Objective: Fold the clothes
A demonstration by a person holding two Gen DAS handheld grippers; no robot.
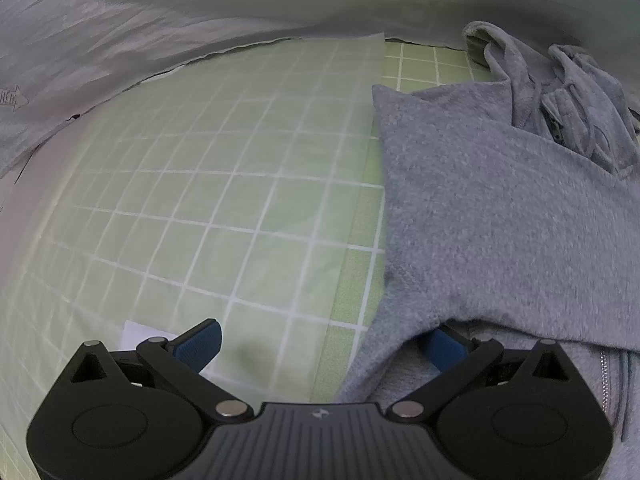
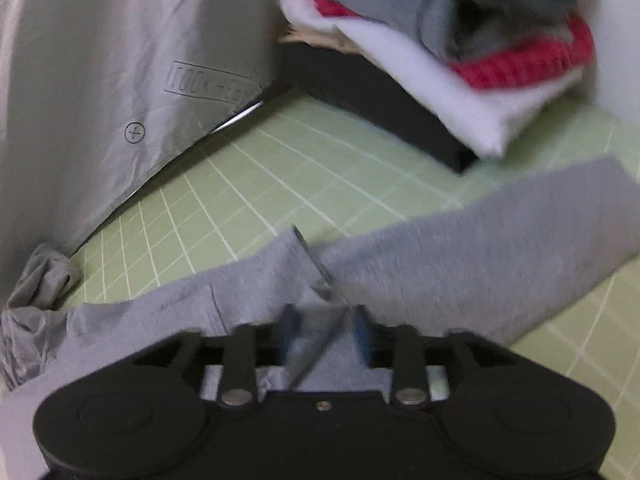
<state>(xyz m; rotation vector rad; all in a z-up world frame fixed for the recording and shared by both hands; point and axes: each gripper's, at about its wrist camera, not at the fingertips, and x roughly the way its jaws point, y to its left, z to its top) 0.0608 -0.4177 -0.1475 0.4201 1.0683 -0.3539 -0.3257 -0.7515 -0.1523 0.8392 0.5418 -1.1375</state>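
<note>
A grey zip hoodie (image 1: 500, 208) lies on the green grid mat (image 1: 224, 184), one sleeve folded across its body, its hood bunched at the far right. My left gripper (image 1: 320, 346) is open at the hoodie's left edge; its right fingertip (image 1: 442, 348) is tucked under the fabric, its left one (image 1: 198, 344) over bare mat. In the right wrist view my right gripper (image 2: 326, 334) is shut on a fold of the grey hoodie (image 2: 248, 292), and a sleeve (image 2: 480, 256) stretches off to the right.
A grey crinkled sheet (image 1: 160, 20) rises behind the mat in both views. A stack of folded clothes (image 2: 460, 76), white, red and grey on a black one, sits at the far right of the mat. A translucent film (image 1: 280, 128) covers the mat's left part.
</note>
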